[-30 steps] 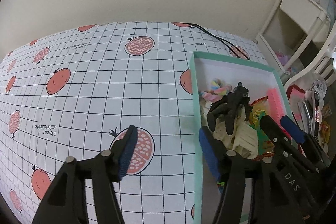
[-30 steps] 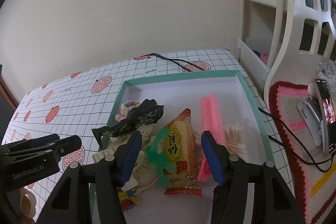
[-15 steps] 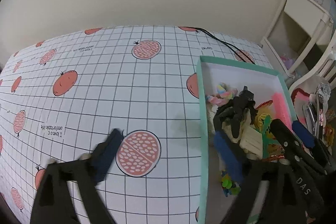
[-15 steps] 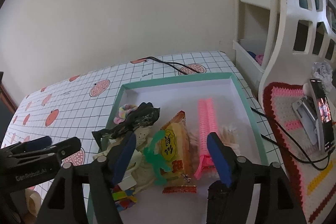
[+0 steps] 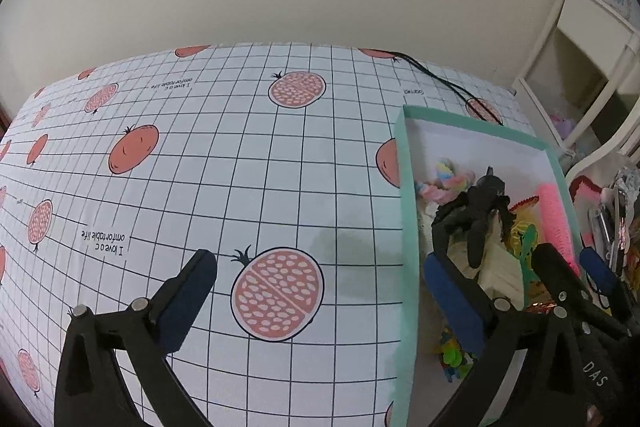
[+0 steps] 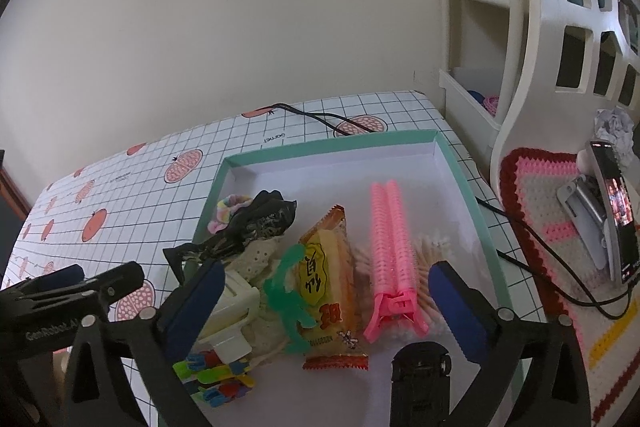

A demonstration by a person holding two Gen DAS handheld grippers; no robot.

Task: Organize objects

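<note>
I hold my left gripper (image 5: 320,291) above the grid tablecloth (image 5: 240,167), its jaws spread wide with nothing between them; one blue pad sits over the cloth, the other over the edge of the teal box (image 5: 406,227). My right gripper (image 6: 324,287) hovers over the same box (image 6: 464,187), jaws also wide apart and empty.

Everything to sort lies inside the box. A pink comb clip (image 6: 390,247) lies lengthwise near the middle, with a pale fuzzy heap beneath it that I cannot identify. Just beside it is an orange snack packet (image 6: 330,275), a green plastic figure (image 6: 290,301) lying across its near side. A black crumpled hair tie (image 6: 248,227) rests on cream lace fabric, partly covering a pastel scrunchie (image 6: 228,209). A cream clip (image 6: 236,311) is half hidden behind my right gripper's left finger. Small multicoloured clips (image 6: 216,379) sit at the near corner, and a black clip (image 6: 420,379) is cut off by the bottom edge.

A black cable (image 6: 316,115) runs across the cloth behind the box.
</note>
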